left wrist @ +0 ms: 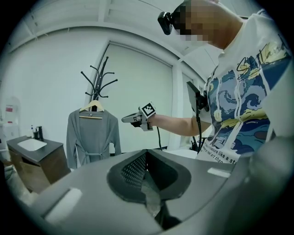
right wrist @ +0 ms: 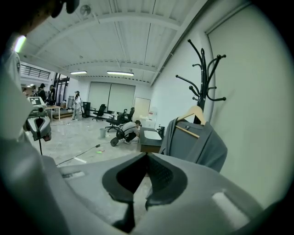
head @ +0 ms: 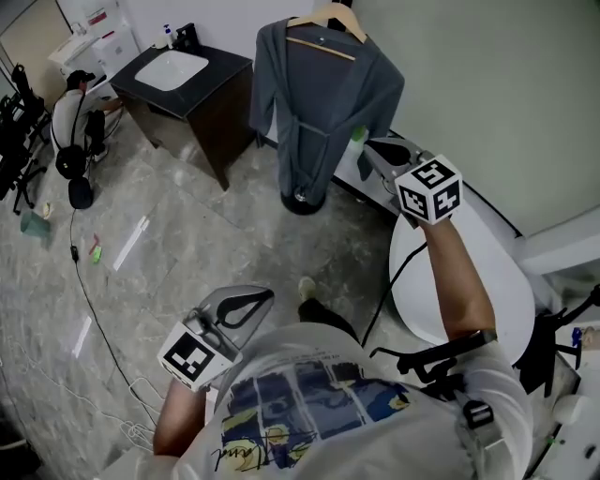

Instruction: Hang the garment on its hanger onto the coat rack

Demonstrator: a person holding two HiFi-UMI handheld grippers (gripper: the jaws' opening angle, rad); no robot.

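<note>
A grey robe-like garment [head: 319,103] hangs on a wooden hanger [head: 328,19] whose hook is over the black coat rack [right wrist: 204,73]; the rack's round base [head: 302,200] shows under the hem. My right gripper [head: 369,151] is held out just right of the garment, apart from it, jaws shut with nothing between them [right wrist: 147,155]. My left gripper [head: 268,296] stays low near the person's chest, well short of the rack, jaws also shut and empty [left wrist: 146,151]. The garment [left wrist: 92,135] hangs straight, belt tied.
A dark cabinet with a white sink [head: 178,70] stands left of the rack. A person crouches [head: 75,112] beyond it. A white round table [head: 469,281] sits under my right arm. Cables [head: 84,281] trail over the grey floor. The wall is right behind the rack.
</note>
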